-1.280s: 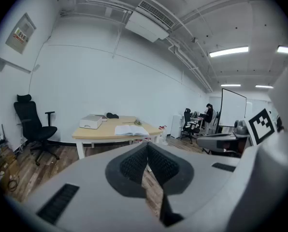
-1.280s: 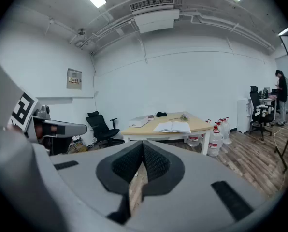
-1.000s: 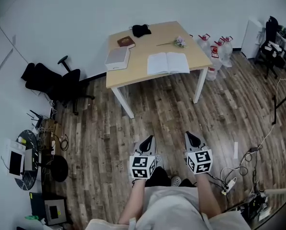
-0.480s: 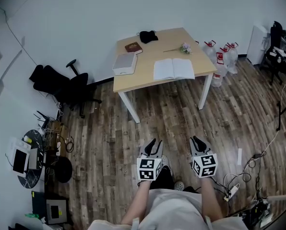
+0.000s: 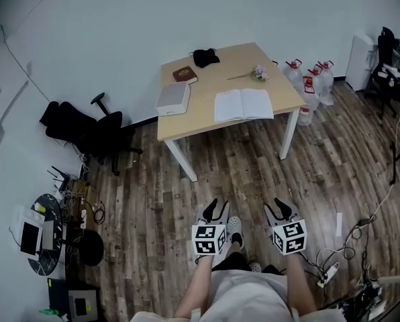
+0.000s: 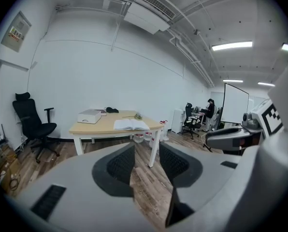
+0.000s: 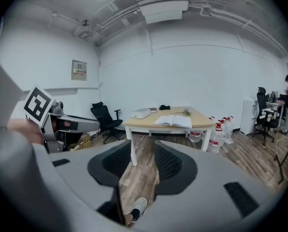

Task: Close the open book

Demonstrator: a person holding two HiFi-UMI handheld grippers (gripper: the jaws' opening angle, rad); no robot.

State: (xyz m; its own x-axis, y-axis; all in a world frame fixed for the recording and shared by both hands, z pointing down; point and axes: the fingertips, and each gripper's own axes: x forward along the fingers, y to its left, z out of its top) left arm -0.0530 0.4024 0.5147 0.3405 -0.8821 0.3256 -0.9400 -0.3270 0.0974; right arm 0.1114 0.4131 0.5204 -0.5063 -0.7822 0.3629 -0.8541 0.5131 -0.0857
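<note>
Lying flat on the light wooden counter (image 5: 220, 72), the white-paged open book (image 5: 243, 104) is well apart from the left hand-held gripper (image 5: 218, 206) and right hand-held gripper (image 5: 278, 205). Both have jaws just opening, with nothing between them.

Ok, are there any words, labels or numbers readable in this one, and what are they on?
No text is legible in any view.
wall sign: too small to read.
open book: page print too small to read.
red book: cover marking blurred.
water bottles: red labels too small to read.
</note>
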